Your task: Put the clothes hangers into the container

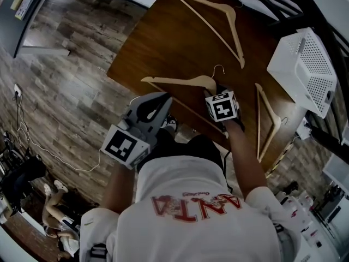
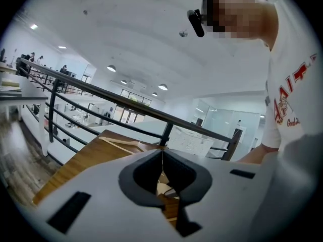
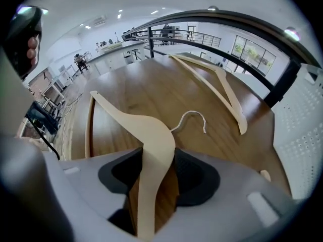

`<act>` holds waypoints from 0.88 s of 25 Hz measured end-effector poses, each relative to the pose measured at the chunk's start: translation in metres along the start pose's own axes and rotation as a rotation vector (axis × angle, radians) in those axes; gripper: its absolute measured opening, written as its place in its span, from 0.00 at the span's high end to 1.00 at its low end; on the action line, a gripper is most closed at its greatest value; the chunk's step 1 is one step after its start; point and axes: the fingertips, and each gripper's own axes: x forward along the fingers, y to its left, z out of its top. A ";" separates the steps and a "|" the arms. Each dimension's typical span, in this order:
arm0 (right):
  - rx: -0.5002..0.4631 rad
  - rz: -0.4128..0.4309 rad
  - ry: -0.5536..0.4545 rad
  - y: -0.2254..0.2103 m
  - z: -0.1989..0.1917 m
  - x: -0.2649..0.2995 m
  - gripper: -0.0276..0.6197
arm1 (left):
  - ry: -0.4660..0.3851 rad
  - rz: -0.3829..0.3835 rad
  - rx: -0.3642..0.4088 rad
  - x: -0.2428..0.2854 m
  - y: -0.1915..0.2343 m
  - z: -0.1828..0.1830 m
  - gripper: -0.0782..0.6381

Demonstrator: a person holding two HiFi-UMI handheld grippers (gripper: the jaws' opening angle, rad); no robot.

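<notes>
Right claw [image 3: 154, 173] first: it's clamped. Both dark pads press the flanks of the pale wooden clothes hanger [image 3: 151, 130], right at its thick crown, just below the silver wire hook [image 3: 194, 116]. Good spot, that. The crown is the stoutest part and the two long arms spread evenly either side, so I reckon it should come up level and not swing. The hanger lies flat on the dark brown wooden table [image 3: 151, 79], close to the near edge, which is why my claw points steeply down and straddles it from above. As far as I can see, it hasn't left the wood yet.

Left claw [image 2: 162, 155]: tips pinched together, nothing between them. It hangs just off the table's near left edge, clear of the working side.

Further out, a second pale wooden hanger [image 3: 222, 84] lies at the far end of the table. A third pale hanger [image 1: 270, 121] stretches along the right side.

And there's the target: the white perforated plastic container [image 1: 302, 70] at the far right, well apart from my grip. I can't make out its opening from here.

So, early days by my reckoning: three hangers on the table, none visibly in the container. The carry goes right and far, and those long arms could clip the third hanger or the black metal railing [image 3: 282, 74] beyond.
</notes>
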 end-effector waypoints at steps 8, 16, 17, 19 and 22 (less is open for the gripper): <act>-0.014 -0.131 -0.144 -0.010 0.005 -0.048 0.67 | -0.029 -0.056 0.041 0.013 -0.007 0.023 0.88; 0.094 -0.279 -0.302 -0.050 0.002 -0.144 0.67 | -0.039 -0.166 0.101 0.041 -0.052 0.047 0.88; 0.107 -0.295 -0.321 -0.057 -0.001 -0.157 0.67 | -0.042 -0.176 0.105 0.045 -0.060 0.052 0.88; 0.140 -0.327 -0.358 -0.071 -0.006 -0.183 0.67 | -0.053 -0.196 0.114 0.055 -0.074 0.061 0.88; 0.174 -0.382 -0.411 -0.095 -0.016 -0.220 0.67 | -0.068 -0.237 0.144 0.069 -0.096 0.068 0.88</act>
